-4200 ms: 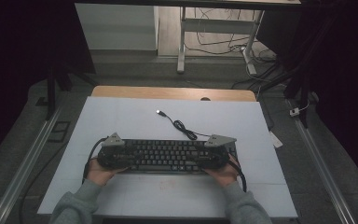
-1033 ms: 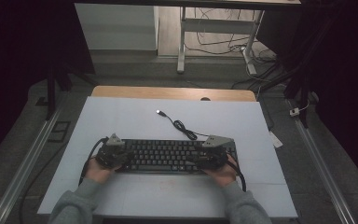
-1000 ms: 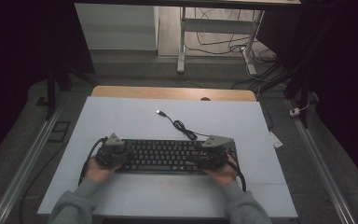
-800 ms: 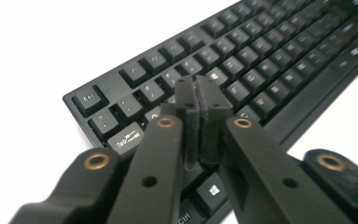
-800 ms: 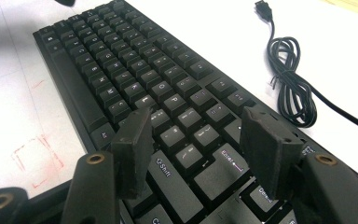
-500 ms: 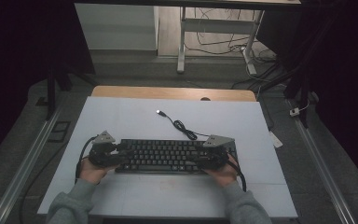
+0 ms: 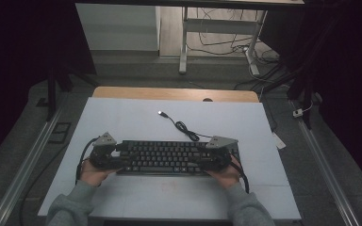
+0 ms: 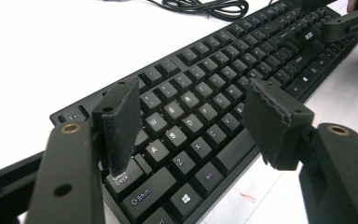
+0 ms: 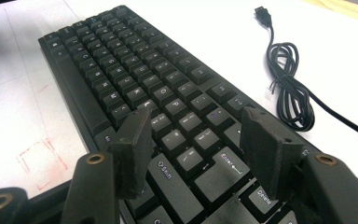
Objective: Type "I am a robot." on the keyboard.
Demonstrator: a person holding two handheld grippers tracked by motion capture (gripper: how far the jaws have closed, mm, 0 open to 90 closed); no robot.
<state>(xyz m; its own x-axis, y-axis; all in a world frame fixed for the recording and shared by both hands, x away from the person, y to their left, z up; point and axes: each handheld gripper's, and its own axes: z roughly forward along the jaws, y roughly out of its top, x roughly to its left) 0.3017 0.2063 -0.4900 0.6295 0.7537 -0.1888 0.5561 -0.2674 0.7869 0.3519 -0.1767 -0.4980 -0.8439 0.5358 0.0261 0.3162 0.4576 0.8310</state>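
Note:
A black keyboard (image 7: 165, 157) lies flat on the white table top (image 7: 136, 117), long side facing me. My left gripper (image 7: 121, 158) is at its left end. In the left gripper view the left gripper (image 8: 196, 121) has just been opening its jaws. Its pads (image 8: 121, 121) stand apart over the left-hand keys of the keyboard (image 8: 205, 79), with nothing pressed between them. My right gripper (image 7: 203, 161) is at the right end. There the right gripper (image 9: 198, 144) is open, its pads above the Shift and Enter keys of the keyboard (image 9: 135, 70).
The keyboard's black cable (image 7: 181, 126) coils behind it and ends in a loose USB plug (image 7: 160, 113). In the right gripper view the cable (image 9: 289, 74) lies right of the keys. Faint red marks (image 9: 42, 161) show near the table's front. A wooden strip (image 7: 174, 94) edges the far side.
My left gripper has slid a little to the left along the keyboard's end and its jaws have spread apart. The right gripper and the keyboard have stayed put.

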